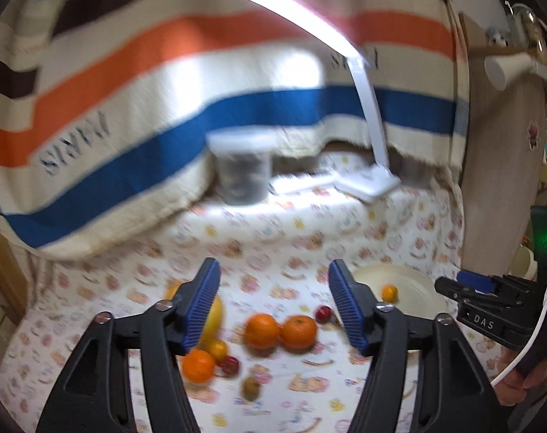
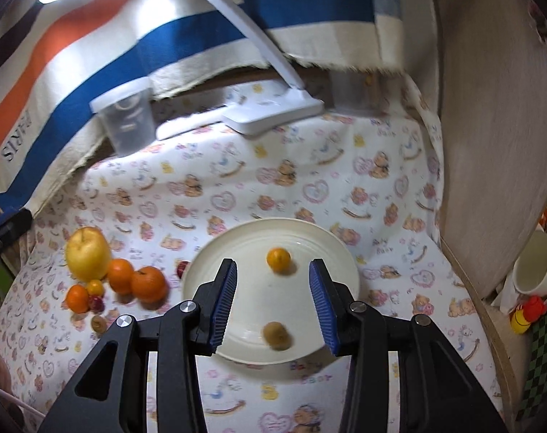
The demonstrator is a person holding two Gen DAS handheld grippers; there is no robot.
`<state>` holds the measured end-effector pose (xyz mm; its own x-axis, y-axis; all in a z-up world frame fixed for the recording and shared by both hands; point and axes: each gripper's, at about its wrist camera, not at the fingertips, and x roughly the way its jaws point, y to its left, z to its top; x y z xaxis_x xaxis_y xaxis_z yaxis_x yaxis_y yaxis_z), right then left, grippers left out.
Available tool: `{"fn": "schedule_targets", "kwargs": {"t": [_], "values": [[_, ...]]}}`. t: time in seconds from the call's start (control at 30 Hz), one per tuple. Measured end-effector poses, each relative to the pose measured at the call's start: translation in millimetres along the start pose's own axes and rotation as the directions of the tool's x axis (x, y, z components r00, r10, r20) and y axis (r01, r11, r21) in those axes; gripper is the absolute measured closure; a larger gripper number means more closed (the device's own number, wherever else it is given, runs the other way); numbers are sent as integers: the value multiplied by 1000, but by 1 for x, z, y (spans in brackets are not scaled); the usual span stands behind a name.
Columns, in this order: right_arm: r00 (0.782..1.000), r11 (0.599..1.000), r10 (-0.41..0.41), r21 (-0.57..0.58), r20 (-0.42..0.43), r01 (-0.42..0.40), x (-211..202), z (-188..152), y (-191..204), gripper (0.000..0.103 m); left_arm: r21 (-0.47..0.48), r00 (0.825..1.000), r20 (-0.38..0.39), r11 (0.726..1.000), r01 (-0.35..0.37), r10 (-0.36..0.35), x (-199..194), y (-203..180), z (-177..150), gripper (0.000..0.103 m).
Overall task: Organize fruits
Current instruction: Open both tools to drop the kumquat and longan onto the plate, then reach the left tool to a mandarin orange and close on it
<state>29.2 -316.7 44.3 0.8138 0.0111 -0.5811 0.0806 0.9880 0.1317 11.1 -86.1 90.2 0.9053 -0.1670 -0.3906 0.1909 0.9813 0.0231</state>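
Both claws are released and empty: the right gripper (image 2: 273, 301) hangs over the plate (image 2: 331, 249) at frame centre, which holds a small orange (image 2: 278, 259) and a kiwi (image 2: 276, 335); the left gripper (image 1: 273, 305) faces the fruit pile (image 1: 280, 330) at lower centre. Best take one orange squarely, jaws wide, without nudging its neighbours.

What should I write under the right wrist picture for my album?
Open right tool above a white plate holding a small orange and kiwi.
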Motion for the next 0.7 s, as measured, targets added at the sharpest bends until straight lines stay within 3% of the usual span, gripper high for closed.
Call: {"fn": "schedule_targets", "kwargs": {"t": [0.2, 0.27, 0.3, 0.33, 0.6, 0.7], "values": [[999, 999, 33, -27, 30, -32, -12, 8, 30, 60, -8, 991, 99, 996, -94, 94, -28, 26, -1, 9], [998, 999, 27, -43, 49, -25, -15, 11, 43, 51, -6, 986, 126, 994, -113, 113, -34, 33, -4, 1], [998, 999, 29, -45, 57, -26, -17, 12, 48, 39, -4, 982, 139, 992, -126, 125, -35, 36, -5, 1], [997, 999, 34, -45, 69, -31, -18, 13, 52, 33, -2, 980, 147, 990, -138, 137, -36, 39, -6, 1], [995, 995, 58, -86, 78, -51, -14, 25, 90, 33, -10, 968, 152, 980, -201, 200, -23, 66, -23, 1], [995, 994, 56, -103, 78, -48, -8, 26, 99, 33, -66, 979, 87, 981, -180, 186, -7, 83, -31, 1]]}}
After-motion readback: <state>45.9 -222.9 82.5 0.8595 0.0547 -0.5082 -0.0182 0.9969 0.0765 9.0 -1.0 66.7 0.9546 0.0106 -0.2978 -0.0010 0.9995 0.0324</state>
